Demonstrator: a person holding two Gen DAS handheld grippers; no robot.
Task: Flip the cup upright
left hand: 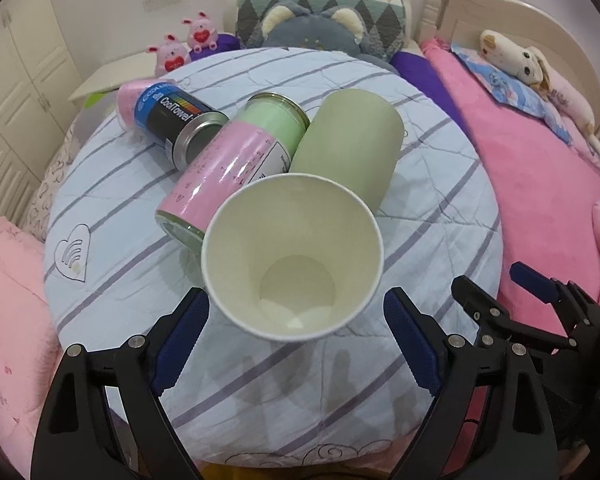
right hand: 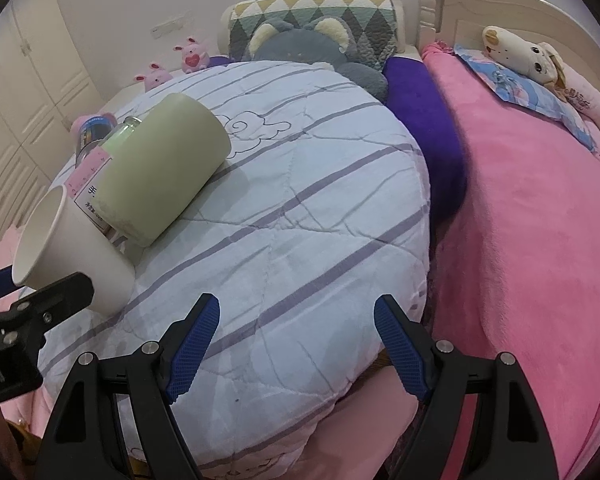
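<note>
On the striped tabletop [left hand: 112,248] the white cup [left hand: 292,258] stands with its mouth up, tilted toward the left claw [left hand: 296,344], its long axis near vertical, beside a pink jar [left hand: 224,168] and a green cup [left hand: 348,144] lying on their sides. Left claw gapes wide, its pads flanking the cup, touching nothing. Right claw [right hand: 296,346] is wide too, empty over bare cloth.

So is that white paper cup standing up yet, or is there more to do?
Looks nearly done. The white paper cup stands mouth-up on the striped quilt, leaning slightly against the pink-labelled jar. The left gripper has its jaws open either side of it, not touching. The right gripper hovers open and empty. Left: back away.
</note>
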